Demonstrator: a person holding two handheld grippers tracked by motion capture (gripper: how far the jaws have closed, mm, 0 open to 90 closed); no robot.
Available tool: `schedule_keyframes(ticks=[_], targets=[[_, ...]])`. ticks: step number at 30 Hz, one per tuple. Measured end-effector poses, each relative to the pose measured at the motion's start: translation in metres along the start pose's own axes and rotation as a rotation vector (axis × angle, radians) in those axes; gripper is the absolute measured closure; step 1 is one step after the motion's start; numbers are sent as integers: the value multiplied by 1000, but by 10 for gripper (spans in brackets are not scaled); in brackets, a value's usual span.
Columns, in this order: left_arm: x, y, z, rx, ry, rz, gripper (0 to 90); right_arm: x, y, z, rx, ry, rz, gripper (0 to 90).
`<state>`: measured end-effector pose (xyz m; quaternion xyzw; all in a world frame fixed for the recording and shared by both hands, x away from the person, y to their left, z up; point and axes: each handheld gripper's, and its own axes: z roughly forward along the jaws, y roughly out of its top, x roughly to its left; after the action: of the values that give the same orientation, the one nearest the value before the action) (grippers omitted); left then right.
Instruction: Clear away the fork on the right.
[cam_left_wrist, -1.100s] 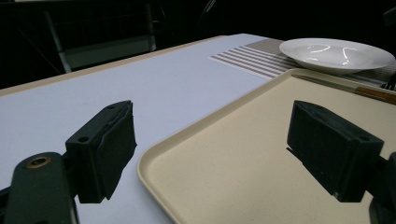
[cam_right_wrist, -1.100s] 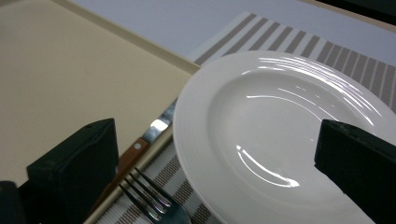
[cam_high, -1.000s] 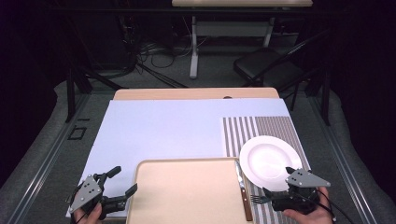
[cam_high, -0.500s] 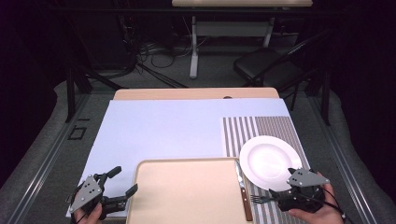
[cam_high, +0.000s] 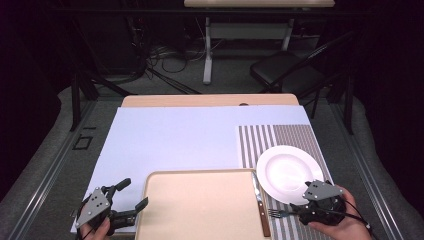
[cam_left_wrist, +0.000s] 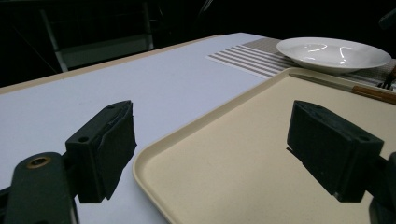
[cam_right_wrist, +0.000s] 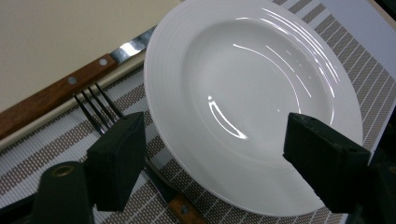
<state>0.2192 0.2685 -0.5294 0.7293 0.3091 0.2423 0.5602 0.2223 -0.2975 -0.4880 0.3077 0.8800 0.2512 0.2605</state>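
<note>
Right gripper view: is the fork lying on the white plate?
No: the fork lies on the striped placemat beside the plate, its tines pointing toward the knife at the tray's edge.

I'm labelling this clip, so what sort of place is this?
Probably a studio or lab set up for recording: a table laid with plate and tray, dark surroundings, loose cables on the floor behind.

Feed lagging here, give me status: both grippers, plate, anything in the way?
Left gripper open at beige tray's left edge. Right gripper open over round white plate, not gripping. Wooden-handled fork lies beside the plate under one jaw; wooden-handled knife on tray rim.
</note>
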Motion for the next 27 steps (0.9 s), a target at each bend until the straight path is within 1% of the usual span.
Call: schedule_keyframes(ticks=[3,4,7,8,9,11,12,14,17,21,22,26,27], targets=[[0,0,0,1,2,-3,157,-1,1,0,22,4,-37,250],[0,0,0,1,2,-3,157,-1,2,0,34,4,-44,261],[0,0,0,2,0,-2,157,-1,3,1,43,4,-66,291],[0,0,0,3,-1,-2,157,-2,3,1,45,0,-75,313],[0,0,0,2,-3,-2,157,-2,3,1,58,-4,-88,344],[0,0,0,3,-2,-1,157,-3,4,1,77,1,-110,405],[0,0,0,2,-1,-3,157,-3,3,1,75,1,-115,420],[0,0,0,1,0,-6,157,-4,3,1,89,-9,-136,433],[0,0,0,1,-5,-7,157,-4,2,2,108,-9,-161,443],[0,0,0,2,-2,-7,157,-6,1,3,129,-5,-173,476],[0,0,0,2,-2,-7,157,-6,0,3,138,-9,-165,484],[1,0,0,1,-3,-7,157,-6,-1,3,152,15,-187,500],[0,0,0,2,-2,-7,157,-6,-2,3,159,13,-195,502]])
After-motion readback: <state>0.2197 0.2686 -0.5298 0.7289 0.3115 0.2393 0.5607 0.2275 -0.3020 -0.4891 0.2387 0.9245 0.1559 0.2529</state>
